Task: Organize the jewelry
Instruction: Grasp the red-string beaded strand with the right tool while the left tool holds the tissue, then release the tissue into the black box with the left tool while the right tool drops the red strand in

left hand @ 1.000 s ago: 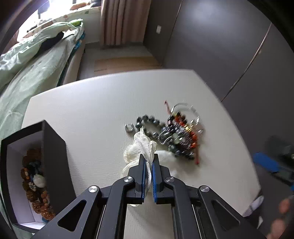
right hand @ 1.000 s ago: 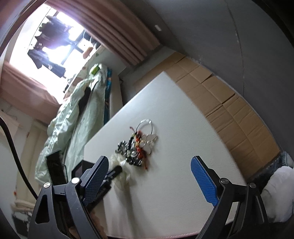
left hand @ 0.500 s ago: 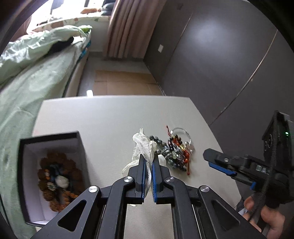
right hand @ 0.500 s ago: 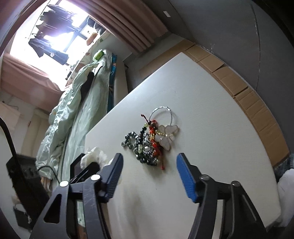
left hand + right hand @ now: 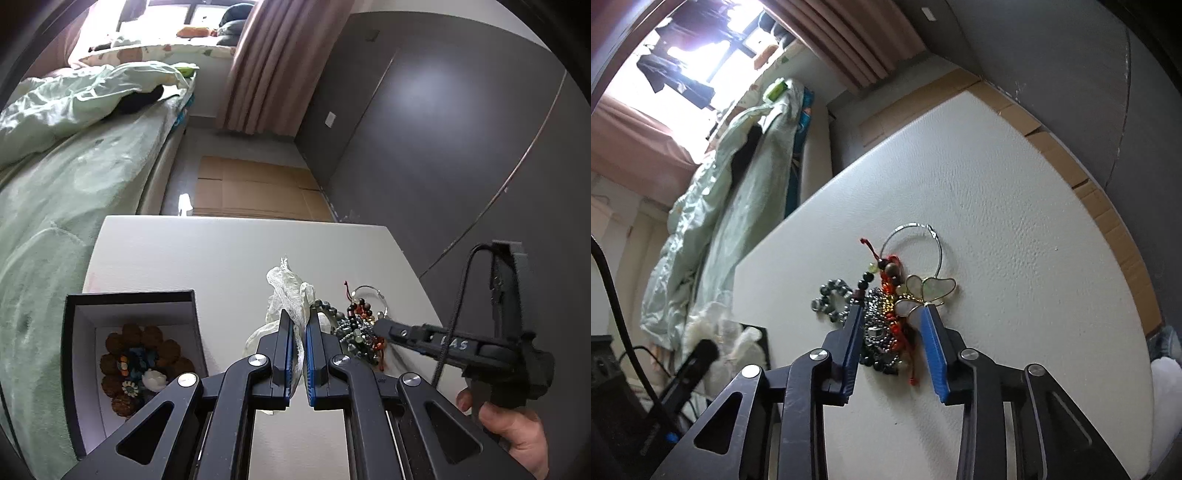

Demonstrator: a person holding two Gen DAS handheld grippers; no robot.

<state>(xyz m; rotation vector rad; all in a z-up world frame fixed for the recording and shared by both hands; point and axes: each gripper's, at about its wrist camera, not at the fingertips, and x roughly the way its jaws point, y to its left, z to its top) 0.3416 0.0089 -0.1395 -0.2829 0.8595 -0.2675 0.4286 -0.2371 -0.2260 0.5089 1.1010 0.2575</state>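
On the white table [image 5: 1015, 206], our right gripper [image 5: 892, 345] straddles the jewelry pile [image 5: 886, 317] with fingers spread, so we should close low around it, while our left gripper [image 5: 300, 354] pinches a gauze pouch [image 5: 291, 295].

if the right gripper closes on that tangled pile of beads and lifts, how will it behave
The jewelry pile is loose strands, so it would probably sag and dangle. Being tangled, the wire hoop may come too. Round beads could slip between the right gripper pads.
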